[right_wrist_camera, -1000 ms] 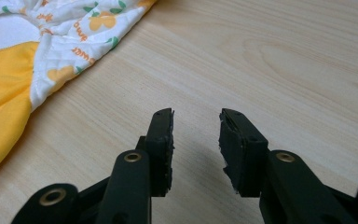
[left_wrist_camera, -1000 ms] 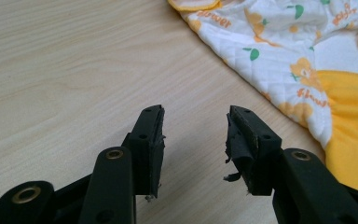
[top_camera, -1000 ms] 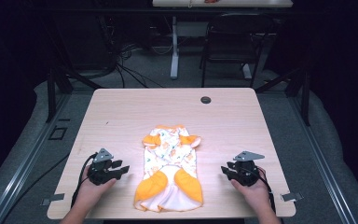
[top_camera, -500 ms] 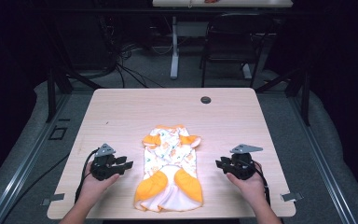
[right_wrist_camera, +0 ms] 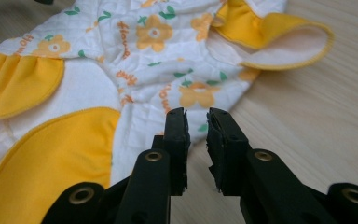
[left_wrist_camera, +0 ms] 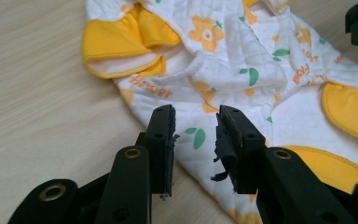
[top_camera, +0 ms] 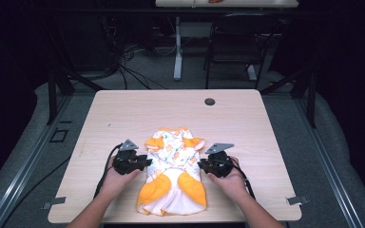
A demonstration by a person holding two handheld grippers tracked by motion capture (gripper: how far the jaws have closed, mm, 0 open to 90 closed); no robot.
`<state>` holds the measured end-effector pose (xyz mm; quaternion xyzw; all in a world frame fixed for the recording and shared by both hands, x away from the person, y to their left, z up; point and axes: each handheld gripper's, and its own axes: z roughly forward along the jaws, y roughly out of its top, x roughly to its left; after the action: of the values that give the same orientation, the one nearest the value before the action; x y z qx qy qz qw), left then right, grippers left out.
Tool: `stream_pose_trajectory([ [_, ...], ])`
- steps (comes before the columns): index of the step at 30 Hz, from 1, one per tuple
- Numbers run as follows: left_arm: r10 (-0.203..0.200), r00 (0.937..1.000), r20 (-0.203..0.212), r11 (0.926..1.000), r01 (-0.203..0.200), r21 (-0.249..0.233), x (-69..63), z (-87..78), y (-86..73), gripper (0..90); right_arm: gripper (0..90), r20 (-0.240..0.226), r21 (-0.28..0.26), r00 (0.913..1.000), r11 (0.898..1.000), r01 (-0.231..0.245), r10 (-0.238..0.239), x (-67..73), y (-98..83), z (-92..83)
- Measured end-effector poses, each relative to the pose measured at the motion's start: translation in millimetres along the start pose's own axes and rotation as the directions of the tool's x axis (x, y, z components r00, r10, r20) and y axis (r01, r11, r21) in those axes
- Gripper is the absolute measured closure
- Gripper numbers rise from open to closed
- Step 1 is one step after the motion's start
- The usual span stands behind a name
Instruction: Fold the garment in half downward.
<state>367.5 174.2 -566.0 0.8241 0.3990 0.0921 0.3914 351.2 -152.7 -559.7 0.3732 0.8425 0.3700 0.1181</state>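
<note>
We flank the white quilted baby romper with yellow patches, long axis running away from us, left gripper and right gripper each at a side edge, jaws just narrowing, seemingly not yet pinching cloth.

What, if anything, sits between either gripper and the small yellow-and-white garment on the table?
Nothing visible does. The left gripper and the right gripper sit at opposite side edges of the garment, jaws just closing and not yet pinching fabric. Only bare table surrounds it.

The garment lies on the table between the left gripper and right gripper
</note>
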Motion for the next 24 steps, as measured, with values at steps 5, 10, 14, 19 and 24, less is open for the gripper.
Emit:
stream_pose_trajectory([
  [5, 0.042, 0.9991, -0.009, 0.9983, -0.042, 0.039, -5.6, 11.4, 0.4, 66.9, 81.2, -0.011, 0.010, 0.9995, 0.999, 0.031, -0.031, 7.8, 5.8, 14.2],
  [10, 0.039, 0.9992, -0.007, 0.9984, -0.038, 0.041, -3.6, 18.1, 1.3, 71.5, 84.7, 0.004, 0.054, 0.9982, 0.997, 0.059, -0.060, 10.9, 4.1, 26.1],
  [14, 0.030, 0.9995, 0.013, 0.9991, -0.031, 0.029, -2.6, 21.6, 2.6, 74.0, 87.7, 0.001, 0.076, 0.9963, 0.993, 0.085, -0.086, 10.5, 5.1, 24.8],
  [19, 0.021, 0.9989, 0.042, 0.9991, -0.023, 0.037, -5.4, 23.1, 3.7, 74.2, 89.0, 0.003, 0.101, 0.9926, 0.988, 0.121, -0.122, 9.8, 4.4, 21.1],
  [24, 0.066, 0.9959, 0.061, 0.9957, -0.070, 0.061, -17.6, 21.1, 1.7, 73.9, 89.3, -0.009, 0.129, 0.9903, 0.982, 0.139, -0.139, 10.4, 1.4, 14.7],
])
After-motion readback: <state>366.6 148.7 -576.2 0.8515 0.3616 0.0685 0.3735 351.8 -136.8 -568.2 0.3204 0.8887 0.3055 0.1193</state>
